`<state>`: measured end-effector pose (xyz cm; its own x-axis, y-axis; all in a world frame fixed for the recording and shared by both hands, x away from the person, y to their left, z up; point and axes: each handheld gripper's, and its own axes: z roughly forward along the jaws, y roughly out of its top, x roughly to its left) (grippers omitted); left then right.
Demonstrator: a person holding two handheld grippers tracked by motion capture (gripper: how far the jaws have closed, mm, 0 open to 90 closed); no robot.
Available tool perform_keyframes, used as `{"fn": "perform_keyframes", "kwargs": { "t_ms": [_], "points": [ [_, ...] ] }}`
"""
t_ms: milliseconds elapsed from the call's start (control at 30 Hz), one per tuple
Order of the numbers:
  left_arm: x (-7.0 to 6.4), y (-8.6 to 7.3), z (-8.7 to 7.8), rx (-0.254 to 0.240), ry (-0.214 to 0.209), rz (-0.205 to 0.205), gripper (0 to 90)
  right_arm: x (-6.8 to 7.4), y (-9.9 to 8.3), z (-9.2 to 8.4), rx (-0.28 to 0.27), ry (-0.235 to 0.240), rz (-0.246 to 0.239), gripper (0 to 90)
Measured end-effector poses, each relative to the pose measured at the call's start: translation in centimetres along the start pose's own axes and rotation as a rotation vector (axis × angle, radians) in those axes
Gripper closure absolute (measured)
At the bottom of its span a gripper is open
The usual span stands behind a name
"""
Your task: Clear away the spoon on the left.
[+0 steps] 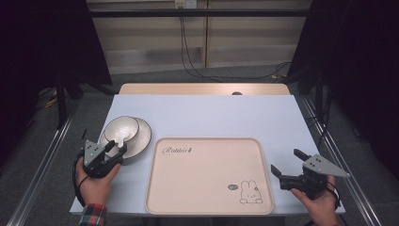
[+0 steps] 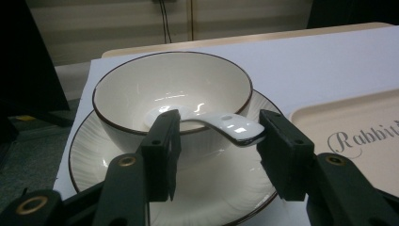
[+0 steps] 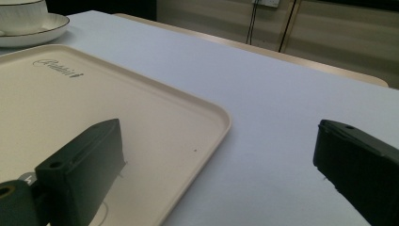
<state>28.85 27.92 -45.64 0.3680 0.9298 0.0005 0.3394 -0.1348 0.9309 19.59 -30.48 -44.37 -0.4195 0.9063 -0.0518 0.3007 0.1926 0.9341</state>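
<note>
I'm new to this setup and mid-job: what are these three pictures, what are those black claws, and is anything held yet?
A person holds a two-jaw tool in each hand. One picture looks down from above; the other two come from cameras riding on each tool.

On the table lie a cream tray and a bowl on a saucer, with a white spoon resting in the bowl.

The left gripper has its jaws on either side of the spoon handle, not yet pressing on it. The right gripper hangs open beside the tray, empty.
</note>
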Motion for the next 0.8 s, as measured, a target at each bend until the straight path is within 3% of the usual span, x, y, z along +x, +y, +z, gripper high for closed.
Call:
{"fn": "perform_keyframes", "kwargs": {
  "t_ms": [367, 533, 800],
  "points": [
    [0.38, -0.04, -0.24, -0.001, 0.031, -0.008, 55.8, -0.14, -0.02, -0.12, 0.001, -0.006, 0.015, 1.9],
    [0.52, -0.09, -0.23, 0.003, 0.017, -0.036, 60.0, -0.08, -0.03, -0.06, 0.001, -0.003, 0.013, 1.9],
    [0.7, 0.08, -0.38, -0.012, 0.022, -0.043, 69.4, -0.11, -0.07, 0.04, 0.002, 0.001, 0.007, 1.9]
  ]
}}
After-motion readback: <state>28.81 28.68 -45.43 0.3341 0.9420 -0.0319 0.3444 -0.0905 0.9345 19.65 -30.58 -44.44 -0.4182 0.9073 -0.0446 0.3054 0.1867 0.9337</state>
